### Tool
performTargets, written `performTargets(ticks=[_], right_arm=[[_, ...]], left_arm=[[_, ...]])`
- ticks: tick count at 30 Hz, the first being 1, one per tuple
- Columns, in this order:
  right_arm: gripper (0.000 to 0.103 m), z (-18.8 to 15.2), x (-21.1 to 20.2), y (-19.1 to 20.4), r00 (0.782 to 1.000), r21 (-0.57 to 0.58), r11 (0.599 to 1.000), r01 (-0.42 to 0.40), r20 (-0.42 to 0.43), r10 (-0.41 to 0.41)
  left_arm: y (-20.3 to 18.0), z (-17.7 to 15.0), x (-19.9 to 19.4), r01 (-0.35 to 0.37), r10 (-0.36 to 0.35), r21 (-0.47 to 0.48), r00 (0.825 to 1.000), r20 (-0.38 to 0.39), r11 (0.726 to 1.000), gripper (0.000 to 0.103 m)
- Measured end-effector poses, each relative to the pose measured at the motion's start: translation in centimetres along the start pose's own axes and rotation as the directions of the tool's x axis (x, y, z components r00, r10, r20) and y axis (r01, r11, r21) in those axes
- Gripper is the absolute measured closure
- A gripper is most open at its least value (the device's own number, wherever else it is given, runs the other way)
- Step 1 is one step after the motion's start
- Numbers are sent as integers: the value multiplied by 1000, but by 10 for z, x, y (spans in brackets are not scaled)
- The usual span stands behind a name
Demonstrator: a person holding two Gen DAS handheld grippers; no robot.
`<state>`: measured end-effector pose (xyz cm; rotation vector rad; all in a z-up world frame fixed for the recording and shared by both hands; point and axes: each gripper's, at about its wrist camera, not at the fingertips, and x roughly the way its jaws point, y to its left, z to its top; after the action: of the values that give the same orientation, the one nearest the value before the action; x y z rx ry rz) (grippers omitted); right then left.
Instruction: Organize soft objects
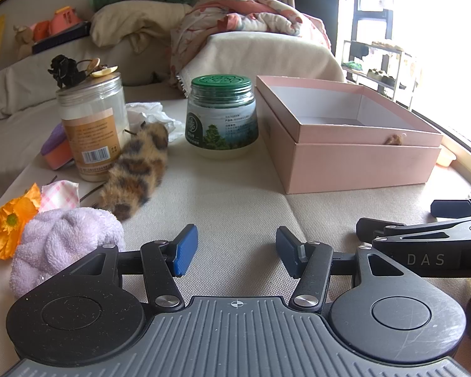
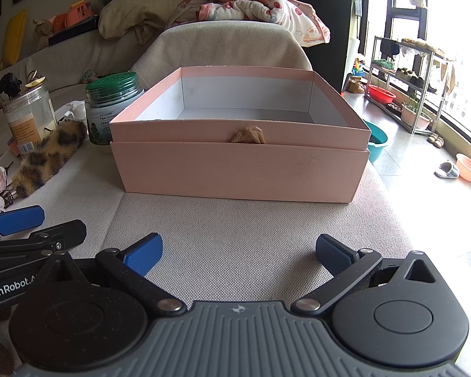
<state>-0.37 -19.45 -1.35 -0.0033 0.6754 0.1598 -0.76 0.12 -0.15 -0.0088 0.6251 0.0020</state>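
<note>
A pink open box (image 1: 354, 163) (image 2: 238, 169) stands on the beige cushion, its inside looking empty, with a small tan tuft (image 2: 248, 135) caught at its front rim. A leopard-print furry piece (image 1: 135, 166) (image 2: 47, 157) lies left of it. A lilac towel (image 1: 62, 238) is bunched at the near left, beside an orange fabric flower (image 1: 11, 216) and a pink checked cloth (image 1: 59, 194). My left gripper (image 1: 237, 254) is open and empty, just right of the towel. My right gripper (image 2: 238, 256) is open and empty, facing the box front.
A clear jar with a tan label (image 1: 92, 125) and a green-lidded jar (image 1: 221, 116) stand behind the furry piece. Crumpled white tissue (image 1: 154, 113) lies between them. Pillows and blankets (image 1: 235, 22) pile on the sofa behind. The cushion drops to the floor at right (image 2: 424, 188).
</note>
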Motion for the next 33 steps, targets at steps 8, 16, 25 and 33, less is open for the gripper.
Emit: performTargets(ticks=[8, 16, 25, 33], right_arm=[[0, 0, 0, 0, 1000, 0, 1000, 0, 0, 0], [0, 1, -1, 0, 1000, 1, 1000, 0, 0, 0], [0, 17, 7, -3, 995, -26, 999, -27, -101, 25], [0, 16, 4, -4, 995, -43, 998, -42, -94, 38]], left_arm=[[0, 0, 0, 0, 0, 0, 1000, 0, 1000, 43], [1, -1, -2, -3, 3, -4, 1000, 6, 1000, 45], [10, 0, -21, 163, -163, 5, 985, 55, 987, 56], [118, 37, -69, 357, -325, -225, 931, 165, 907, 56]])
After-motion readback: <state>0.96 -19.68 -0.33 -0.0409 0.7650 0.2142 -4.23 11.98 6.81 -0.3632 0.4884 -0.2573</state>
